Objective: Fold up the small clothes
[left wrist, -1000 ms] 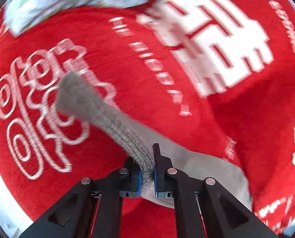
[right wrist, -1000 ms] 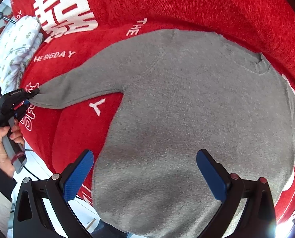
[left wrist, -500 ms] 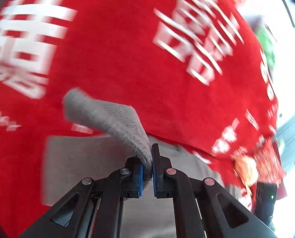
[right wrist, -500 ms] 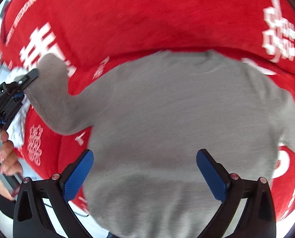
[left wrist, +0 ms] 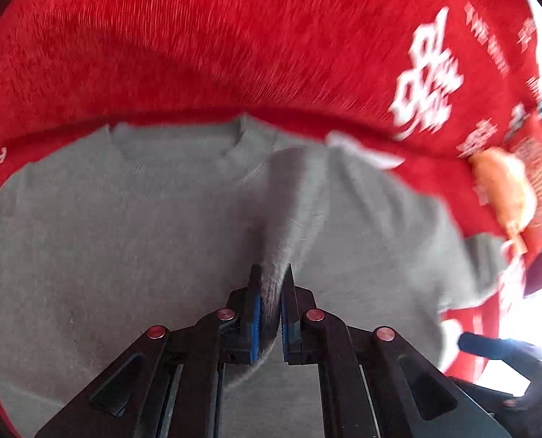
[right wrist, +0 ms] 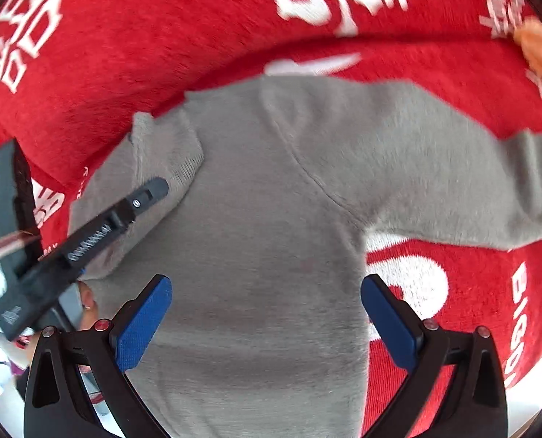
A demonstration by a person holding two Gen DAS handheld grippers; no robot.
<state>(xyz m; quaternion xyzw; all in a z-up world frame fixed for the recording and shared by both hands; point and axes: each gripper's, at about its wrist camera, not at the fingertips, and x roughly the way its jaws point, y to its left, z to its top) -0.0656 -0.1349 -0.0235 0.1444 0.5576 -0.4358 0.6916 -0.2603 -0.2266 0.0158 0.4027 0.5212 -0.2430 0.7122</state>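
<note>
At the far left of the right wrist view, part of a person's hand [right wrist: 86, 303] shows beneath the left gripper [right wrist: 154, 189], which reaches in over the grey sweater [right wrist: 271, 219]. The sweater lies flat on a red cloth [right wrist: 161, 36] with white lettering. The cloth covers whatever is beneath it, so whether that is a desk cannot be told. The sweater's left sleeve [left wrist: 289, 200] is folded in across the chest, with its cuff between this gripper's fingers. In the left wrist view the jaws are opening: a sliver of gap shows beside the right pad, though the knit is still caught between them. Judging by this, the sleeve has been carried over the body as the first fold and is being let go there.

Just ahead of the left gripper is the collar [left wrist: 242, 138], which shows the sleeve lying across the chest. Further right, the other sleeve [right wrist: 490, 200] stretches out unfolded on the cloth. The right gripper [right wrist: 267, 314] hovers over the lower body of the sweater with its blue pads spread wide and nothing between them, likely ready to take that sleeve next. An orange object [left wrist: 504, 189] lies at the right edge, well apart.
</note>
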